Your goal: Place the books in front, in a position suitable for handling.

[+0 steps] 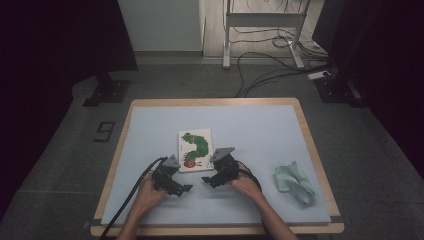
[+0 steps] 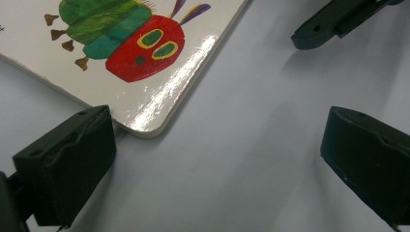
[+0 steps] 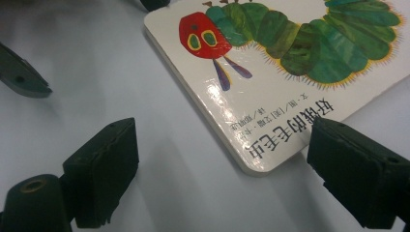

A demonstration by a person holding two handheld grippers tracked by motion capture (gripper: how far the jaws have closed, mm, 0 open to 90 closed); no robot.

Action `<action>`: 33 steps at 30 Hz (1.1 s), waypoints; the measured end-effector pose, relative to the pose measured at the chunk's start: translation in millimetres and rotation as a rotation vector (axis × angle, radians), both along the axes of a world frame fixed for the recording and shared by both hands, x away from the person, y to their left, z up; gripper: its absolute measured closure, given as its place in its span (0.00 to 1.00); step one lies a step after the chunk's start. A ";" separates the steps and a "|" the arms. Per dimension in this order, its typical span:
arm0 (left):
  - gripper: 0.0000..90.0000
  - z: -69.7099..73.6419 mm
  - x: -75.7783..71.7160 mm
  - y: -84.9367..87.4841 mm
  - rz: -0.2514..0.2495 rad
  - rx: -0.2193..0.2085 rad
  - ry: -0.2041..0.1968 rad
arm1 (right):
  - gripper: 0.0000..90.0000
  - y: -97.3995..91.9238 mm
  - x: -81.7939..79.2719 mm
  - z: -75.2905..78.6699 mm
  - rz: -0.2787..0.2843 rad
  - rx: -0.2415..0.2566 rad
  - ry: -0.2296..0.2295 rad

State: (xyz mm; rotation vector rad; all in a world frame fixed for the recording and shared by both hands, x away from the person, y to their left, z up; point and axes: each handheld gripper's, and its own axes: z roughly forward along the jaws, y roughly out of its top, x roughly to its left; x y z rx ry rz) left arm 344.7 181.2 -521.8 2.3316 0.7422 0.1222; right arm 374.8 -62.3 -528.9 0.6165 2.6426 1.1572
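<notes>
Book (image 1: 195,149) lies flat, long axis running away from the person; left gripper (image 1: 184,188) and right gripper (image 1: 207,180) flank its near edge, both jaws apart, empty.

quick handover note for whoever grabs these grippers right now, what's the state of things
Left gripper: open, empty, at the near left corner of the book.
Right gripper: open, empty, at the book's near right corner.
The book lies closed and flat, cover up, mid-mat. A crumpled pale green cloth sits to the right, untouched.
Done: both grippers brought up to the book.
Left: nothing gripped yet; probably take the book by its near edge.
</notes>
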 end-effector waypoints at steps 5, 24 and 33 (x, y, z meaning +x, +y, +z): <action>0.00 -0.3 -3.7 -0.5 -0.013 0.004 -0.008 | 0.13 -2.7 -2.6 0.6 0.000 0.011 0.011; 0.00 0.4 1.1 -7.5 0.030 -0.004 -0.008 | 0.08 -4.4 11.5 -3.8 -0.025 0.033 0.039; 0.00 0.2 -27.9 -15.8 -0.008 -0.016 -0.001 | 0.08 -13.7 -11.1 -3.9 -0.018 0.019 0.026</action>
